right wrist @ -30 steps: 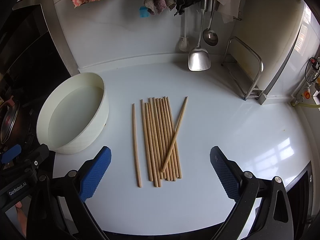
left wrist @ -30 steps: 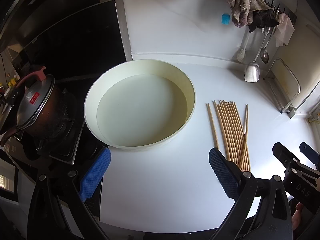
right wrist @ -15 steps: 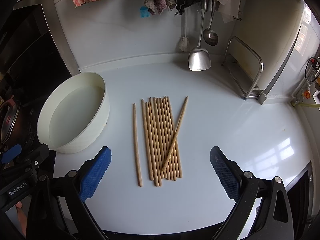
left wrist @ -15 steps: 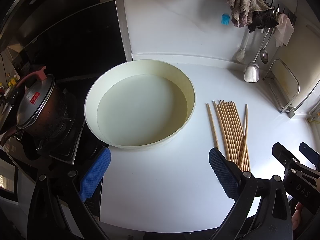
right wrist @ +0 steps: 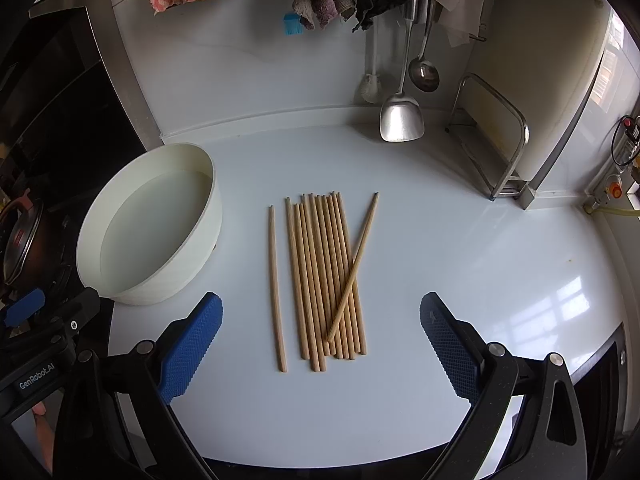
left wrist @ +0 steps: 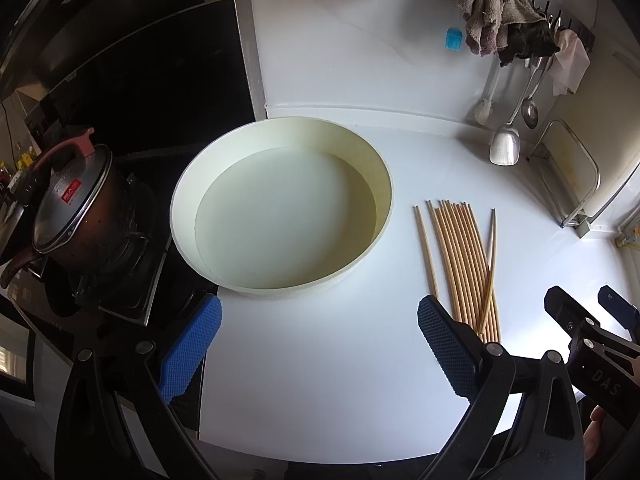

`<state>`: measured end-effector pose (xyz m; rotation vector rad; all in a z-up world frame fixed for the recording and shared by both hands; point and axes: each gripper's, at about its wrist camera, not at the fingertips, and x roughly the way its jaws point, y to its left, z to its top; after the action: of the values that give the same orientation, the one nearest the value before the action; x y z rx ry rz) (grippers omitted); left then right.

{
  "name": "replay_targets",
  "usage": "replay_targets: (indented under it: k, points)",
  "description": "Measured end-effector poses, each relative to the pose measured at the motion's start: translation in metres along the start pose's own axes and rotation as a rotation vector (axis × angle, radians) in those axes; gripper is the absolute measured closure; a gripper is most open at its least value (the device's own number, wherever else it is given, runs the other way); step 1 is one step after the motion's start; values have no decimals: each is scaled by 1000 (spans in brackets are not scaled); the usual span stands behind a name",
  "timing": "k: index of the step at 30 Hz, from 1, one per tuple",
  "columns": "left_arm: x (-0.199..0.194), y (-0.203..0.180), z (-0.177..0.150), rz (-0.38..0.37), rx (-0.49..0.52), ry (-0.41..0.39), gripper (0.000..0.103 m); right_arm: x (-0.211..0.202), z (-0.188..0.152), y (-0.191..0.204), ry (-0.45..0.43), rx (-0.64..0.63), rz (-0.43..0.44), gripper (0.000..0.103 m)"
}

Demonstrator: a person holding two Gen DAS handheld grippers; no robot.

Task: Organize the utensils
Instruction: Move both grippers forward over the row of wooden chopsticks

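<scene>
Several wooden chopsticks point(right wrist: 324, 276) lying side by side on the white worktop point(right wrist: 460, 248), one crossing diagonally, white basin point(right wrist: 156, 232) sitting at nine o'clock, left tongs point(left wrist: 320, 344) and right tongs point(right wrist: 320, 344) both hovering wide apart, gripping nothing.

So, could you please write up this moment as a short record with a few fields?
surface: white counter
utensils: wooden chopsticks lying in a rough row, untouched
odd ones: one chopstick lies diagonally across the row; one chopstick lies apart on the basin side
container: round white basin, nothing visible inside it, beside the chopsticks
left tool: open, holding nothing, facing the basin
right tool: open, holding nothing, facing the chopsticks
background: metal spatula and ladle hanging on the wall; pot on the stove
</scene>
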<state>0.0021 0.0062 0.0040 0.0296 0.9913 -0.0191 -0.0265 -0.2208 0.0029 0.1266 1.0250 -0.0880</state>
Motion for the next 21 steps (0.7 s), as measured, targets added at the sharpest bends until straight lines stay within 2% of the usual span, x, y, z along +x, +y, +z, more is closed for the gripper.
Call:
replay_targets:
  k: [10,16,21]
  points:
    - [4,-3,-8,-11,1,17,6,3,-6,-3,11,23,13,8]
    - [17,-20,-18,-33,28,58,6,16,-21,-30,49,80,44,8]
    - [36,-39,-30,-65,42,80,6,30,-36,-51,32,51,15,8]
